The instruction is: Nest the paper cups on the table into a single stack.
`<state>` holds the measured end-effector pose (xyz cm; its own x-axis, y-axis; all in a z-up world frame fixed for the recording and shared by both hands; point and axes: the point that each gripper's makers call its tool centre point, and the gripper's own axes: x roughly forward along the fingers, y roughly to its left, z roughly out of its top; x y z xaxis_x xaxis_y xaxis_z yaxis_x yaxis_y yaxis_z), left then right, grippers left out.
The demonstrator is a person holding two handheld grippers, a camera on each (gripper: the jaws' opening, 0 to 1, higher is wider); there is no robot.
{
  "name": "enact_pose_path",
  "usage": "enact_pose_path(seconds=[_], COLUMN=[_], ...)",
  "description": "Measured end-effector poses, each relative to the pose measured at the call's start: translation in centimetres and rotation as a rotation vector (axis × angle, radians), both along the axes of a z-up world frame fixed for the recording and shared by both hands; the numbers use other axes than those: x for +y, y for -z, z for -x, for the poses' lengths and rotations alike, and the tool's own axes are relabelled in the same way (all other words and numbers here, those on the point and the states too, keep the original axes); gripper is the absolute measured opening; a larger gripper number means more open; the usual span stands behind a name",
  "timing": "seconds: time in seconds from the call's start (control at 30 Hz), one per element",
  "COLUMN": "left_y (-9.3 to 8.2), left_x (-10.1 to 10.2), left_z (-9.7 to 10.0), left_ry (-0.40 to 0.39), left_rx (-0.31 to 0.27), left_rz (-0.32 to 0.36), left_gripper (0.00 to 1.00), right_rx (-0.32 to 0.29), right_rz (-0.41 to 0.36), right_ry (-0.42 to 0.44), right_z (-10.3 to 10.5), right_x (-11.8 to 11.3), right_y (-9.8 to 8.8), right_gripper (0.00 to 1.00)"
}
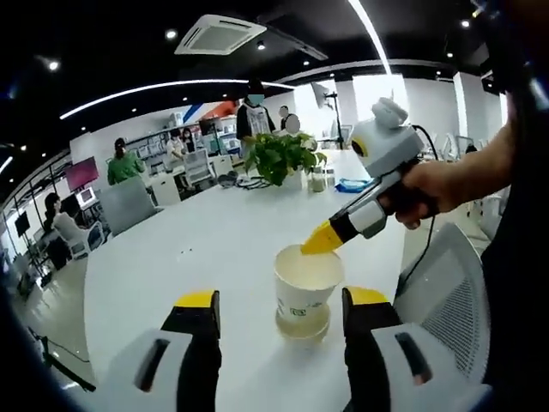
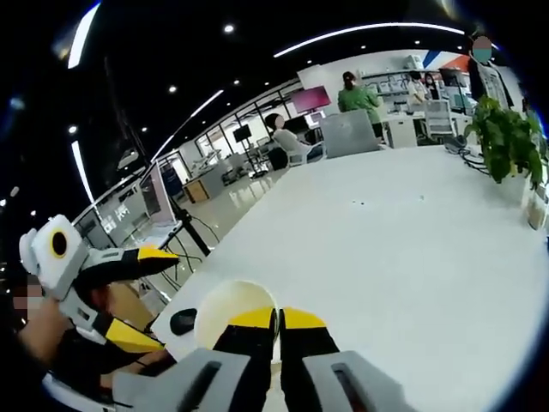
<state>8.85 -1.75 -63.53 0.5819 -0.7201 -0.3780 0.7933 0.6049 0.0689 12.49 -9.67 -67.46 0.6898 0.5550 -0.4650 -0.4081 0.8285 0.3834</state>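
Left gripper view is showing my left gripper (image 1: 279, 313) spreading its jaws on either side of the paper cup stack (image 1: 306, 292), which is standing upright on the white table (image 1: 171, 257), and from the doubled base I am judging that nesting is already partly or wholly done. My right gripper (image 2: 279, 319) is pressing its yellow tips together on the cup's rim, pinching the wall. A hand (image 1: 429, 190) is reaching in from the right, angling that gripper down onto the cup.
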Motion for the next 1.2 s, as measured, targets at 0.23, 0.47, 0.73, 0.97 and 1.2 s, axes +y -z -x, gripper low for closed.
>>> enact_pose_path(seconds=[0.23,0.47,0.73,0.97,1.2], left_y=[1.6,2.3,3.3,4.0,4.0], left_x=[0.9,1.4,1.9,2.2,2.4], left_z=[0.8,1.6,2.2,2.6,2.7], left_ry=[-0.027,-0.040,-0.055,-0.053,-0.061], left_rx=[0.069,0.086,0.097,0.105,0.107], left_rz=[0.030,0.051,0.019,-0.009,-0.005], left_gripper=[0.67,0.78,0.80,0.79,0.78], right_rx=[0.027,0.047,0.054,0.042,0.018], right_rz=[0.020,0.039,0.072,0.109,0.143], right_ry=[-0.027,-0.048,-0.080,-0.114,-0.130], right_z=[0.3,0.3,0.1,-0.3,-0.5], right_x=[0.4,0.8,1.5,1.7,1.7], right_y=[1.1,2.2,3.4,4.7,5.5], right_gripper=[0.00,0.00,0.00,0.00,0.00])
